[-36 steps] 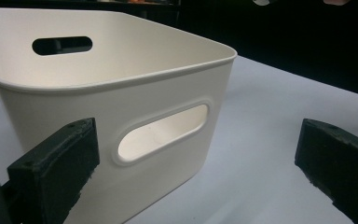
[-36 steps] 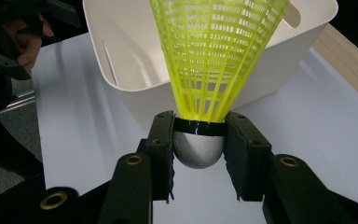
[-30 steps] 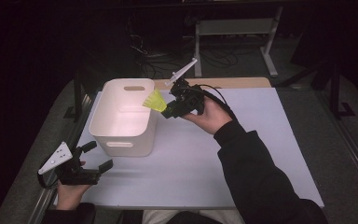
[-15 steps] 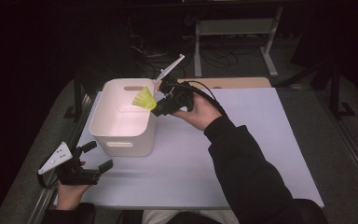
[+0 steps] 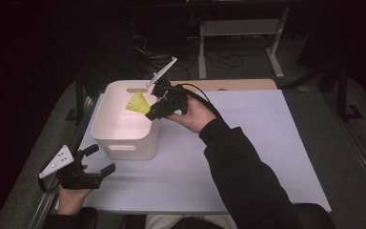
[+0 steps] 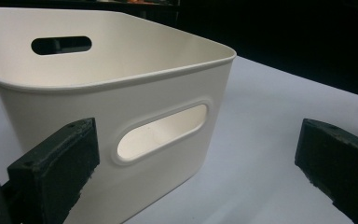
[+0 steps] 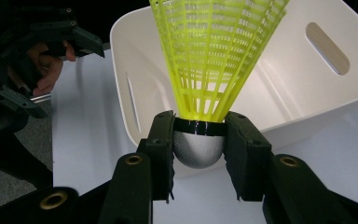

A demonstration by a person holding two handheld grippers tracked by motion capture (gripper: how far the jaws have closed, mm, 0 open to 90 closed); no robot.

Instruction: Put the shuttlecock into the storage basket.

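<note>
A yellow shuttlecock (image 5: 137, 103) (image 7: 214, 60) with a silver-grey rounded base is clamped in my right gripper (image 5: 153, 112) (image 7: 199, 151), which is shut on that base. It hangs over the right rim of a white plastic bin (image 5: 124, 129) (image 7: 279, 100), its skirt pointing into the bin. My left gripper (image 5: 97, 162) (image 6: 200, 172) rests near the table's front left corner, open and holding nothing, and faces the bin's (image 6: 121, 102) near wall with its handle slot.
A pale lavender mat (image 5: 248, 143) covers the table, with a wooden board (image 5: 238, 85) at the far edge. The dark floor beyond holds cables and a metal stand (image 5: 240, 33). A dark sleeve (image 5: 248, 176) crosses the mat from the front.
My right gripper has carried the shuttlecock leftward, from beside the bin's right rim to over its inside. The left gripper has stayed put.
</note>
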